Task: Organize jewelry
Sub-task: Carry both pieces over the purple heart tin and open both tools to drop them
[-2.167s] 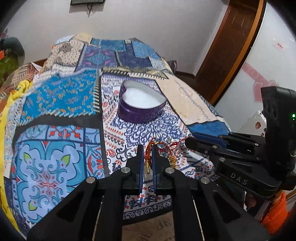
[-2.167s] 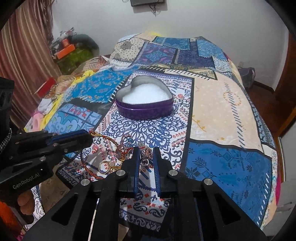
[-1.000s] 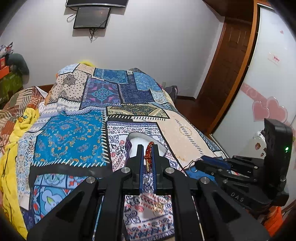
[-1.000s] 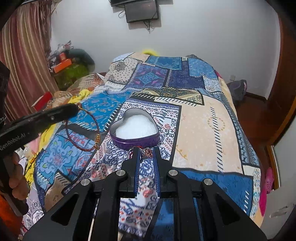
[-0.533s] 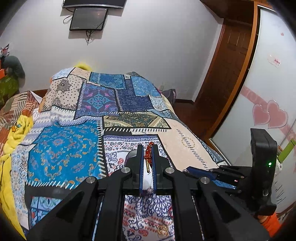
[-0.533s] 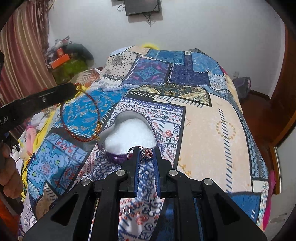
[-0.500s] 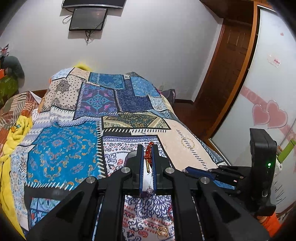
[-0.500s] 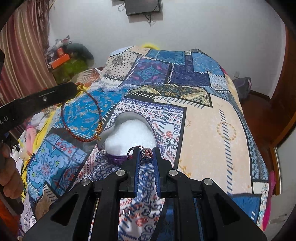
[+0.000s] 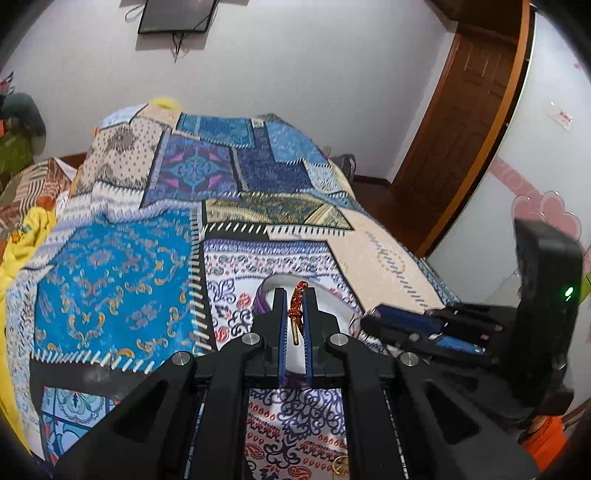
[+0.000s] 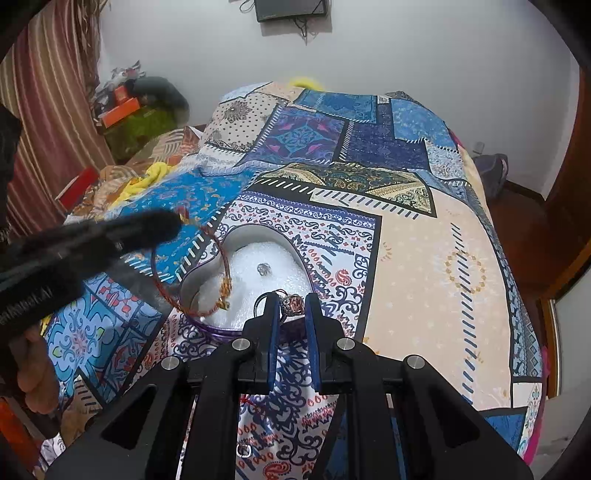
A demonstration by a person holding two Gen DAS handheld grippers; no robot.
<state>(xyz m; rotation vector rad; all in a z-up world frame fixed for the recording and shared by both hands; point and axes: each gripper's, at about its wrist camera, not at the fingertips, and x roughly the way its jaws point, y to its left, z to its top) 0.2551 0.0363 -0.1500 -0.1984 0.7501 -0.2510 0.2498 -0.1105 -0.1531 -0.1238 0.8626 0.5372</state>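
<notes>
Since a moment ago both tools have closed in over the heart-shaped tin.

Left wrist view: the left gripper fingers pinch a red-and-gold beaded bracelet, above the tin at 12 o'clock.

Right wrist view: the right gripper fingers clamp a silver ring at the tin's near rim. The bracelet dangles onto the white foam at 10 o'clock; a small stone already rests there. More pieces lie on the patchwork bed, so I judge sorting unfinished.

Home bedroom: quilted bed, wall television
</notes>
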